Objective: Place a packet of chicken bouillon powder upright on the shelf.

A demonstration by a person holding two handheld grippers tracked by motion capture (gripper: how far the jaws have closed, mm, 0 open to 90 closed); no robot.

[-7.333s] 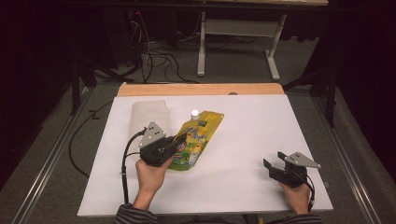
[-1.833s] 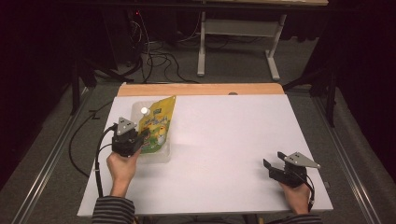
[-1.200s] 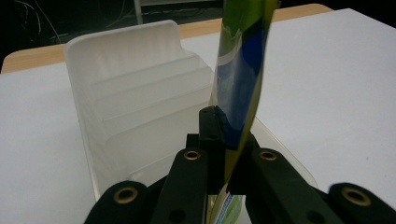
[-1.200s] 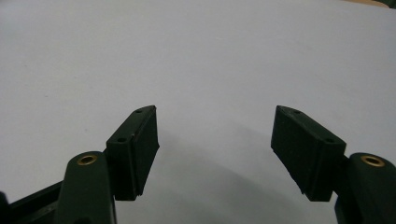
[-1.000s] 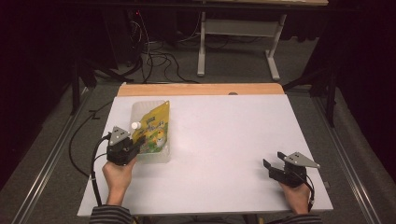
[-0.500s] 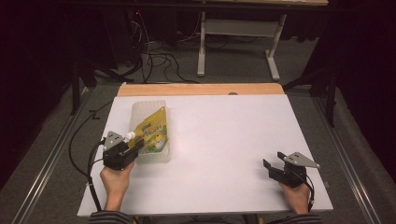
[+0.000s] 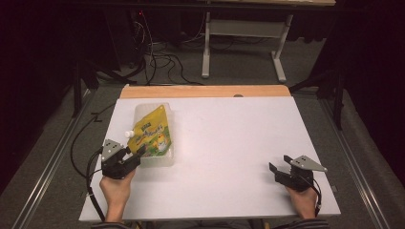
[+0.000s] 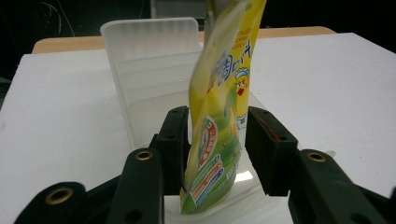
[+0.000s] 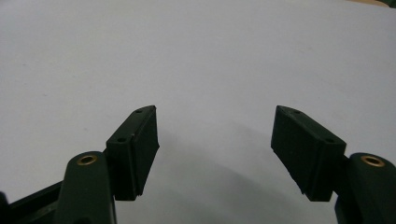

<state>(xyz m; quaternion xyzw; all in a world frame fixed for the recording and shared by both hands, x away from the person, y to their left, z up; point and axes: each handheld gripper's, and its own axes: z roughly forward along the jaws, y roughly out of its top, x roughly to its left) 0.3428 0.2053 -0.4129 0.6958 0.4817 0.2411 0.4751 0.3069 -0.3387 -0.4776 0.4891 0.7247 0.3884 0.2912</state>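
Left gripper view: yellow pouch [image 8: 219,135] loosely between parted fingers [image 8: 175,140].

Both tongs [image 7: 135,155] [image 7: 276,170] agape

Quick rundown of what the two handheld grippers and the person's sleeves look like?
Both are matte black two-jaw units. The left gripper and right gripper each carry a grey three-cornered plate on top and trail a black cable. In the gripper views the jaws are blocky black pads on arms with brass-coloured eyelets. Dark, faintly striped sleeve cuffs show at the bottom edge of the high view.
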